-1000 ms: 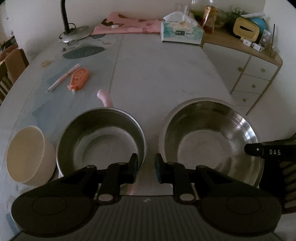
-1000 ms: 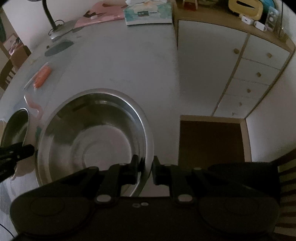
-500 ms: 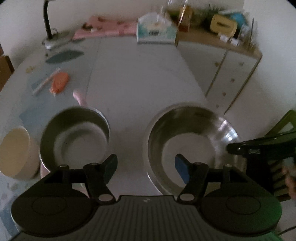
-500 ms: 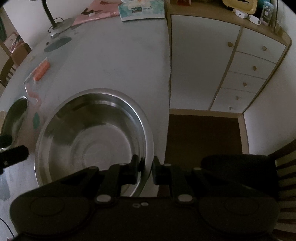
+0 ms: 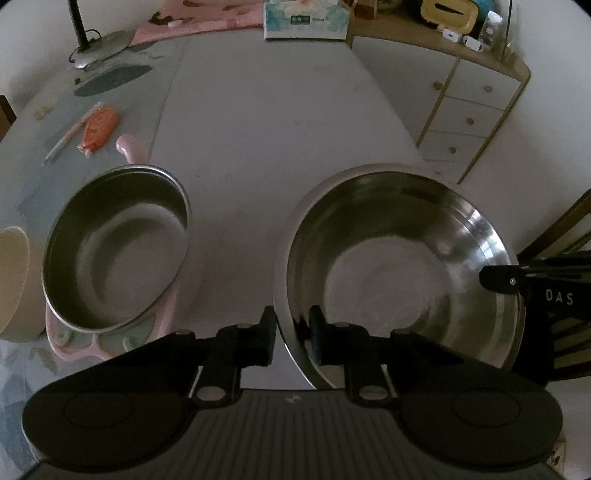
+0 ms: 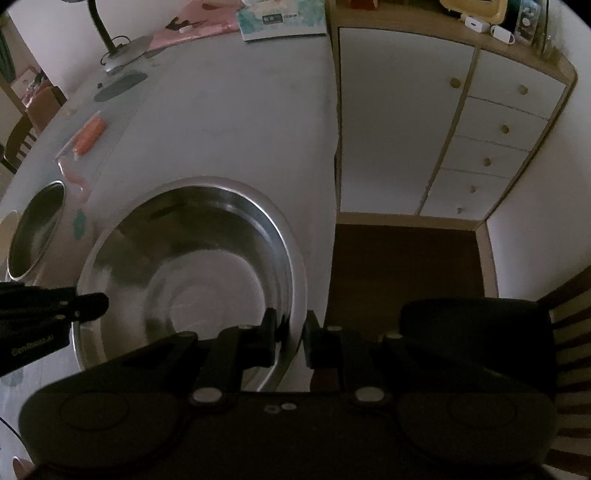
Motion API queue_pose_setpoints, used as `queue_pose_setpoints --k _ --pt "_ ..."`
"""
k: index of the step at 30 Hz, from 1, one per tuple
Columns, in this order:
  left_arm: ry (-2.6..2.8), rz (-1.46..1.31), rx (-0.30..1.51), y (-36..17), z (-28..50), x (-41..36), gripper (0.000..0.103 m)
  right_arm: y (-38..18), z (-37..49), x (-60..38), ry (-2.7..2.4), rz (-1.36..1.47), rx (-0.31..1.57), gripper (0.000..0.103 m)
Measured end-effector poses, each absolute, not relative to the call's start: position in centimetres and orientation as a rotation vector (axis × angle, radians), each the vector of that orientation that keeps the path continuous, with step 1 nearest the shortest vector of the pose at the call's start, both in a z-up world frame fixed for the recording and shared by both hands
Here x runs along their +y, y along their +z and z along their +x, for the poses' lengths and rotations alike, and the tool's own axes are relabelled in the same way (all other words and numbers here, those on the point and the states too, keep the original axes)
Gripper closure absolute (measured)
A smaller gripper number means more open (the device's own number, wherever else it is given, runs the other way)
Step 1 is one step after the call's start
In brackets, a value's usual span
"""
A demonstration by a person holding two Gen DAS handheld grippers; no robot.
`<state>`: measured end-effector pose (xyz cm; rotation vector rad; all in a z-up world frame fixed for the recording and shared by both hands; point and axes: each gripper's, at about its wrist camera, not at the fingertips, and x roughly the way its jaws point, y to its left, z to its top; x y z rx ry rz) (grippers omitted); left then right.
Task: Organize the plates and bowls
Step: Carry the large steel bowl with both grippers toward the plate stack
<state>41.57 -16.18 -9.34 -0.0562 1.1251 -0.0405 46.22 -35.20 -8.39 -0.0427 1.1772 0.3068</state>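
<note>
On the pale round table (image 5: pixel 266 122), near its right-hand edge, sits the wide, shallow stainless-steel bowl (image 5: pixel 399 266), and both tools have hold of its rim. The left gripper (image 5: pixel 291 332) has just closed its jaws down after standing wide: one finger is outside the bowl's near-left wall and the other inside it, so the thin steel rim is pinched between the pads. The right gripper (image 6: pixel 290 339) is clamped the same way on the opposite side of the rim, jaws nearly together with only the metal edge between them; in the left wrist view its black tip shows at the bowl's right rim.

To the left of the big bowl, apart from it, a smaller, deeper steel bowl (image 5: pixel 118 247) rests in a pink tray with a handle (image 5: pixel 110 343). Just beside that, at the frame's left edge, stands a cream-coloured round bowl (image 5: pixel 14 280). Farther back lie an orange pouch (image 5: pixel 99 129) and a pen (image 5: pixel 70 134), and at the far end a tissue box (image 5: pixel 306 18). A white chest of drawers (image 6: pixel 491 122) stands beyond the table's right side.
</note>
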Motion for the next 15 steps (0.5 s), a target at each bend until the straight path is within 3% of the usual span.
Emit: queue_pose_setpoints --k 15 --pt "-0.108 -0.023 1.083 -3.4 33.9 -11.9 0.086 -2.9 38.5 -33.0 0.262 -0.015 1.127 0.089"
